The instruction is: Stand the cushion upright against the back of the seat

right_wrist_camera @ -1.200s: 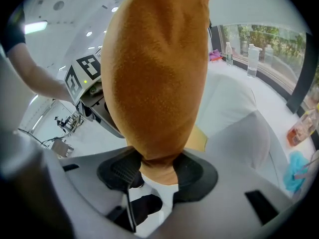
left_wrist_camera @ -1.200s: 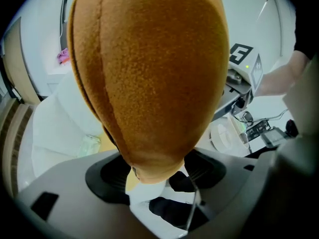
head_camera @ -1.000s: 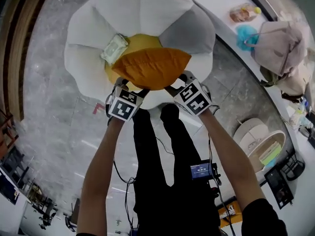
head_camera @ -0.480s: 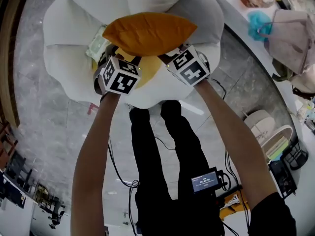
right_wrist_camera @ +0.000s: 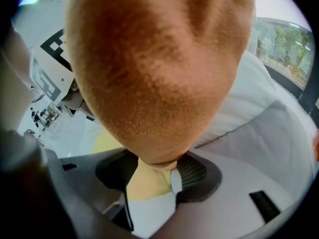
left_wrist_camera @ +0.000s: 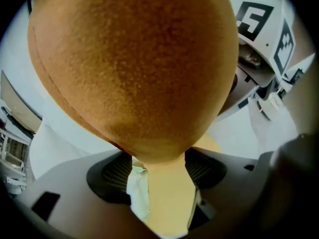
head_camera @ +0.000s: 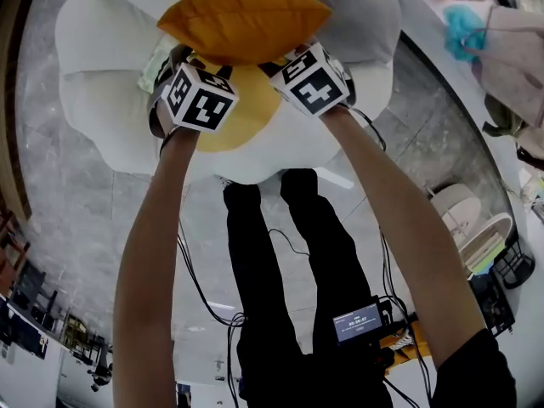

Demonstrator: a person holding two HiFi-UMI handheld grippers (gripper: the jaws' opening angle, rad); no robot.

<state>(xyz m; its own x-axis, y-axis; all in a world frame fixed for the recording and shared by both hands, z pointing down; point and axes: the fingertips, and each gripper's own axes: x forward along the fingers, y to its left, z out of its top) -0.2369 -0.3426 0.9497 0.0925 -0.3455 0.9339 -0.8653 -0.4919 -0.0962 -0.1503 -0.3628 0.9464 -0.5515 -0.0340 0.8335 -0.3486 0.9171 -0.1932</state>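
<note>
An orange cushion lies broadside over the back part of a white flower-shaped seat with a yellow centre. My left gripper is shut on the cushion's near left corner. My right gripper holds the near right corner; its jaws are opening, and the pinched corner still sits between the pads. In both gripper views the cushion bulges up and fills most of the picture. The fingertips are hidden under the cushion in the head view.
A pale green packet lies on the seat left of my left gripper. A grey petal is at the seat's back right. The person's legs, cables and a small screen are below. A white counter with a teal item and white bins stand right.
Both grippers have carried the cushion forward and down, from over the seat's yellow centre to its back petals. The grips on both corners look the same.
</note>
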